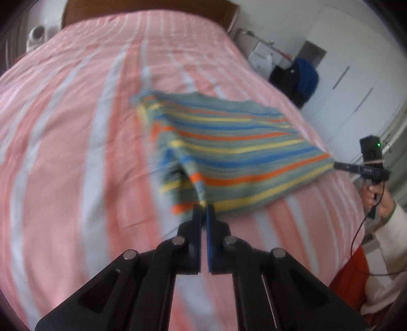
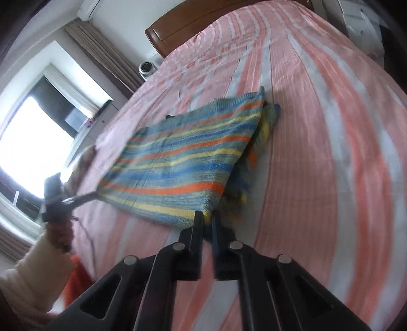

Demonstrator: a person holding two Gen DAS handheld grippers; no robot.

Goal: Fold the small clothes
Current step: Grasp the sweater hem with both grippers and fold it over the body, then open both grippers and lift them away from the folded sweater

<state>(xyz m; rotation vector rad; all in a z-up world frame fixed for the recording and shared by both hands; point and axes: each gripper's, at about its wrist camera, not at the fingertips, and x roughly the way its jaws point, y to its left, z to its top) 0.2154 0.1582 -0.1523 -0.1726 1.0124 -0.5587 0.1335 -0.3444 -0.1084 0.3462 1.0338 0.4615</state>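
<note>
A small striped garment (image 1: 229, 150), grey-green with orange, yellow and blue bands, is stretched over the pink striped bed (image 1: 63, 127). My left gripper (image 1: 204, 207) is shut on its near left corner, with a loose fold hanging beside it. My right gripper (image 2: 208, 216) is shut on the opposite near corner of the garment (image 2: 183, 157). In the left wrist view the right gripper (image 1: 340, 166) holds the cloth's right edge. In the right wrist view the left gripper (image 2: 94, 195) holds its left corner. The cloth is lifted slightly and both views are blurred.
A wooden headboard (image 2: 193, 23) stands at the far end of the bed. A white round device (image 2: 147, 68) sits beside it. White wardrobes (image 1: 356, 76) and a dark blue bag (image 1: 305, 76) stand on the right. A bright window (image 2: 30, 142) lies on the left.
</note>
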